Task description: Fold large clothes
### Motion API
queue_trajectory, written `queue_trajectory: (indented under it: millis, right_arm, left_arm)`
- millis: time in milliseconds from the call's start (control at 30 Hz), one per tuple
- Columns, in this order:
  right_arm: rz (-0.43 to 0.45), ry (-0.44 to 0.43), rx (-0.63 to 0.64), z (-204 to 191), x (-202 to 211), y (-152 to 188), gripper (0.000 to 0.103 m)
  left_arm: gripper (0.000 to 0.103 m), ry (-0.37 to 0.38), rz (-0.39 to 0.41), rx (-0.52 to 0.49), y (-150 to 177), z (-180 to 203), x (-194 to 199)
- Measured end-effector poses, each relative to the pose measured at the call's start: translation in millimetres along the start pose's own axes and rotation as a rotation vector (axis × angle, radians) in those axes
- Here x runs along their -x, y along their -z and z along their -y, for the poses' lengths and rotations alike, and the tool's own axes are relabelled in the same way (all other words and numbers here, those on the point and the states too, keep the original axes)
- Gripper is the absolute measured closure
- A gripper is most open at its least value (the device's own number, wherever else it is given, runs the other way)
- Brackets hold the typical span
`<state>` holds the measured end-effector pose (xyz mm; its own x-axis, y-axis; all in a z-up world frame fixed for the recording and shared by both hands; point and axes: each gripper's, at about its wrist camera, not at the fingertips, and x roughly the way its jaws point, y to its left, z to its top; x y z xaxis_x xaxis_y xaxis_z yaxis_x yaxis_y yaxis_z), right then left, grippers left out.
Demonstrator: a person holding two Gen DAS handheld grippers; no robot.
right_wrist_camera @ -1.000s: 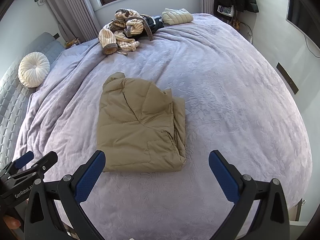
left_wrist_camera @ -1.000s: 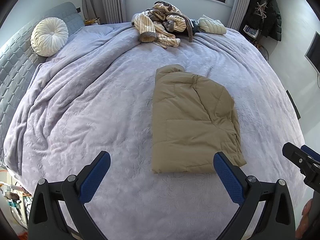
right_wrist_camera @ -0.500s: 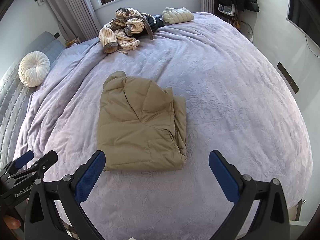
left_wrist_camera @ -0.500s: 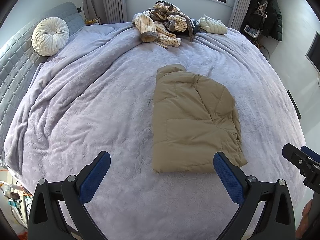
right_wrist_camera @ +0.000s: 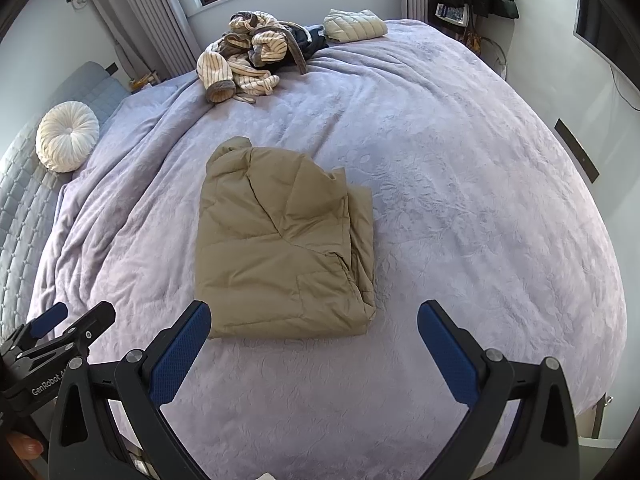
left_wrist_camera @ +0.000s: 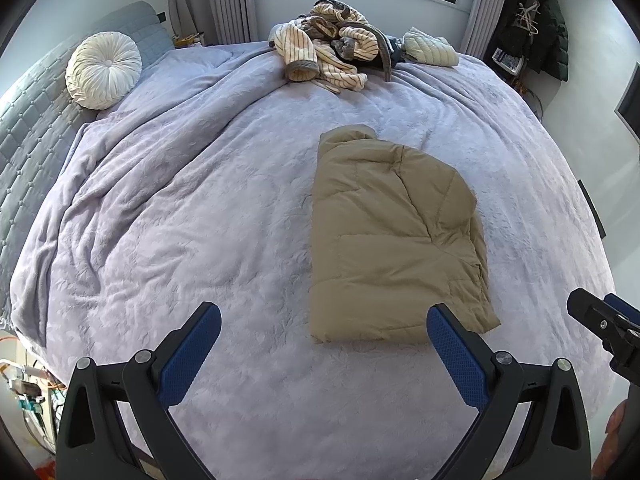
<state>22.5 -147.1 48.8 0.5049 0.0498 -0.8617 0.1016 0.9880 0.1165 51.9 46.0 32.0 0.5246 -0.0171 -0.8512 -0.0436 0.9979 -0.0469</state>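
Note:
A tan puffer jacket point(left_wrist_camera: 394, 240) point(right_wrist_camera: 280, 244) lies folded into a flat rectangle in the middle of the lilac bedspread point(left_wrist_camera: 200, 208) point(right_wrist_camera: 460, 200). My left gripper point(left_wrist_camera: 324, 328) hovers open above the near bed edge, its right finger just in front of the jacket's near corner. My right gripper point(right_wrist_camera: 314, 324) is also open and empty, held above the near edge with the jacket just beyond its left finger. Each gripper shows at the side of the other's view: the right gripper point(left_wrist_camera: 608, 328) and the left gripper point(right_wrist_camera: 56, 340).
A heap of striped clothes point(left_wrist_camera: 328, 56) point(right_wrist_camera: 248, 56) and a folded pale quilted jacket point(left_wrist_camera: 430, 50) point(right_wrist_camera: 354, 26) lie at the far edge under the window. A round white cushion point(left_wrist_camera: 103, 69) point(right_wrist_camera: 66, 136) leans on the grey headboard point(left_wrist_camera: 28, 120). Dark coats point(left_wrist_camera: 540, 24) hang at the right.
Both grippers stay open and empty. The views have tilted slightly, so the bed and jacket sit a little lower in frame; the jacket itself has not moved.

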Motion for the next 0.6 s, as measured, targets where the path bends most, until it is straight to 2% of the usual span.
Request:
queue_trajectory:
  millis: [600]
  right_arm:
    - [-0.003,0.001,-0.001,-1.1,0.1,-1.2,0.000]
  left_arm:
    - [0.000,-0.005,-0.001,-0.001,-4.7,-1.9,-6.0]
